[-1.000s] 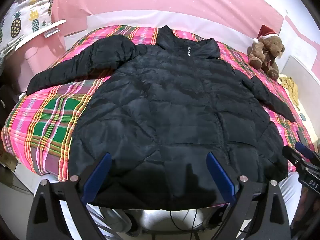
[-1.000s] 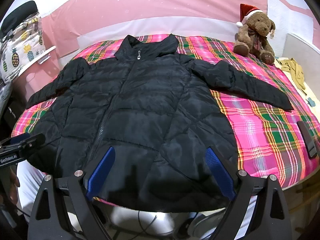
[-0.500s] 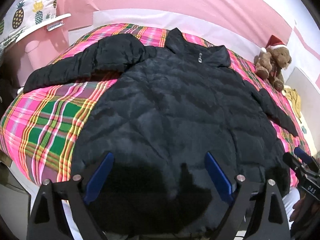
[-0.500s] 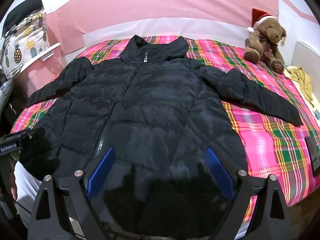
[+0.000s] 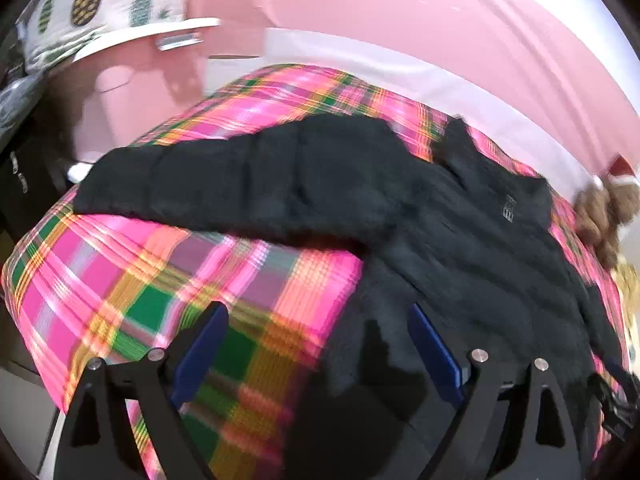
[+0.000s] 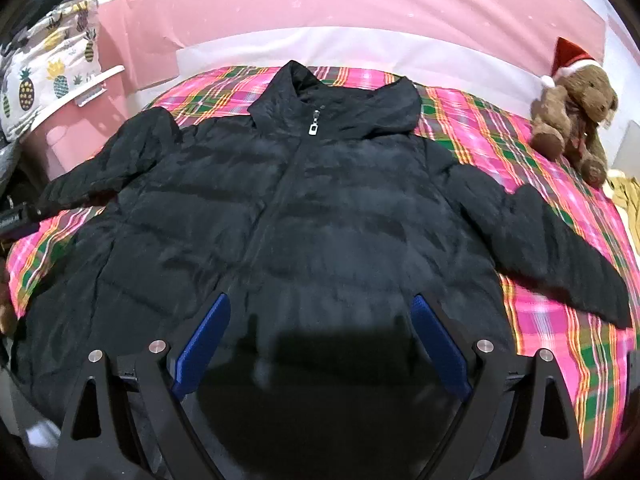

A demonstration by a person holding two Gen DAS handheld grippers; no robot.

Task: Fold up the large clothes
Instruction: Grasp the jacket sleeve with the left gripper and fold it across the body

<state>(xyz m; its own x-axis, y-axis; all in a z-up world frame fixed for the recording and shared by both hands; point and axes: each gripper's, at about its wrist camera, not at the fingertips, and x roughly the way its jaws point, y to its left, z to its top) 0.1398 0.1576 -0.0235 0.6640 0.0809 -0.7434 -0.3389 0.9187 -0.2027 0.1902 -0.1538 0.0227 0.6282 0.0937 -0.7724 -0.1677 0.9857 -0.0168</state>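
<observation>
A black puffer jacket (image 6: 320, 208) lies front up and zipped on a pink plaid bed (image 6: 560, 320), both sleeves spread out. My right gripper (image 6: 320, 336) hovers open over the jacket's lower middle, nothing between its blue pads. In the left wrist view, which is blurred, my left gripper (image 5: 316, 344) is open above the jacket's left edge, where the black fabric (image 5: 460, 248) meets the plaid cover (image 5: 180, 272). The left sleeve (image 5: 248, 176) stretches across the cover beyond it. The left gripper's tip (image 6: 16, 220) peeks in at the right wrist view's left edge.
A brown teddy bear with a Santa hat (image 6: 572, 108) sits at the bed's far right. A pineapple-print cloth (image 6: 44, 76) lies on a white shelf at the left. Yellow fabric (image 6: 628, 196) lies past the bed's right side. A pink wall runs behind.
Both grippers have moved forward and lower over the bed. The left one has swung left toward the jacket's left side and sleeve. Both stay open.
</observation>
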